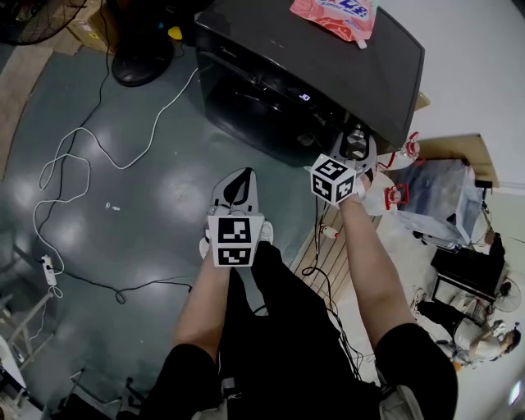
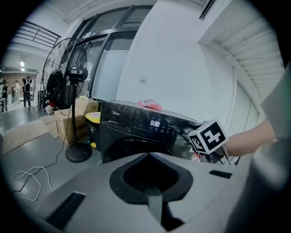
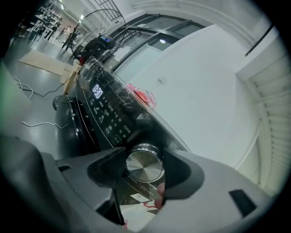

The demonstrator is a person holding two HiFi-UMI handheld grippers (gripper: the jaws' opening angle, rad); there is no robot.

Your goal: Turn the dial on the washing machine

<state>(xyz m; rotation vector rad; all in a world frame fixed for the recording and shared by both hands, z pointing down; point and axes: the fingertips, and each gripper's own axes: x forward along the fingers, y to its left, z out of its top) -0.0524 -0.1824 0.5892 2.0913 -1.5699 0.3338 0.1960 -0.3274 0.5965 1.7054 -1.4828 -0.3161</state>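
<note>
A black front-loading washing machine (image 1: 312,49) stands ahead, its lit display (image 2: 155,123) on the control panel. The round silver dial (image 3: 144,164) sits at the panel's right end. My right gripper (image 3: 145,167) is at the dial, one jaw close on each side of it, and I see no firm press on its rim. In the head view the right gripper (image 1: 354,149) covers the dial. My left gripper (image 1: 238,182) hangs in front of the machine's door, away from it, jaws together and holding nothing; it also shows in its own view (image 2: 152,182).
A pink bag (image 1: 335,12) lies on the machine's top. A floor fan (image 1: 143,49) stands to the left, with white cables (image 1: 74,156) looping over the grey floor. Clutter and a dark cart (image 1: 459,279) stand at the right.
</note>
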